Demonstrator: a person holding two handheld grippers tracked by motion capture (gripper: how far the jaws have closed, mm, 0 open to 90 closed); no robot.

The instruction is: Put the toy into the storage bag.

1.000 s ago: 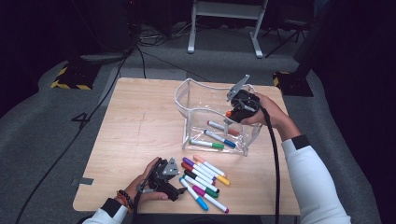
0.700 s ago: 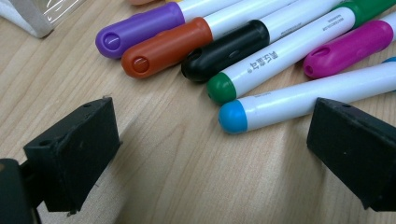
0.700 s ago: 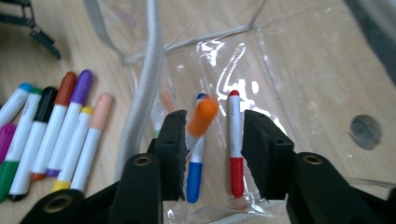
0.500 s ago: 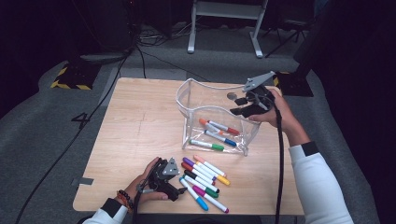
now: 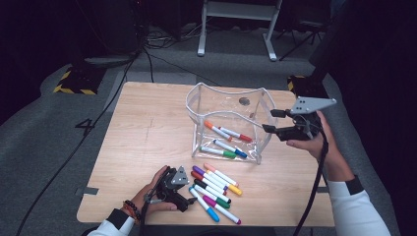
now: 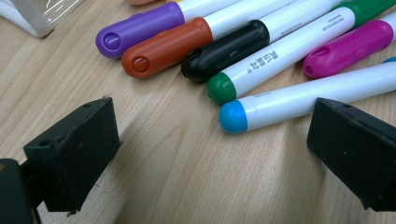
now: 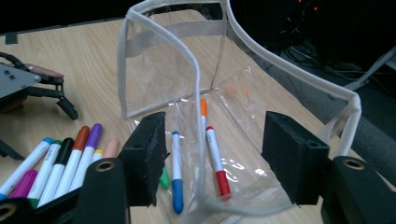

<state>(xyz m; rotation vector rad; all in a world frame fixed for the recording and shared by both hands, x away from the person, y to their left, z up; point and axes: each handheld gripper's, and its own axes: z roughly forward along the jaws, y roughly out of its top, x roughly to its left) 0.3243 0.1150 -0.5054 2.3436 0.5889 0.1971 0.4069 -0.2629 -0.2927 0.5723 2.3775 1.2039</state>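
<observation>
A clear pouch (image 5: 197,117) with white trim stands open on the wooden table, and several markers (image 5: 227,140) lie on its floor. My right gripper (image 5: 269,120) hovers open and empty just right of the pouch. In the right gripper view, my right gripper (image 7: 215,158) faces the pouch (image 7: 159,28), with a blue marker (image 7: 176,172) and a red marker (image 7: 217,161) inside. My left gripper (image 5: 188,192) rests open on the table beside a row of loose markers (image 5: 216,189). In the left gripper view, my left gripper (image 6: 215,154) holds nothing, with a blue-capped marker (image 6: 289,100) reaching between its jaws.
The table's front edge (image 5: 206,225) runs just below the left hand. A cable (image 5: 314,187) trails from the right gripper along the forearm. Bare tabletop (image 5: 147,128) spreads left of the pouch. Beyond the table's far edge is grey floor with a white stand (image 5: 236,29).
My right gripper has drawn back out of the pouch's mouth to its right side. More markers now show on the pouch floor. The left gripper has stayed put.
</observation>
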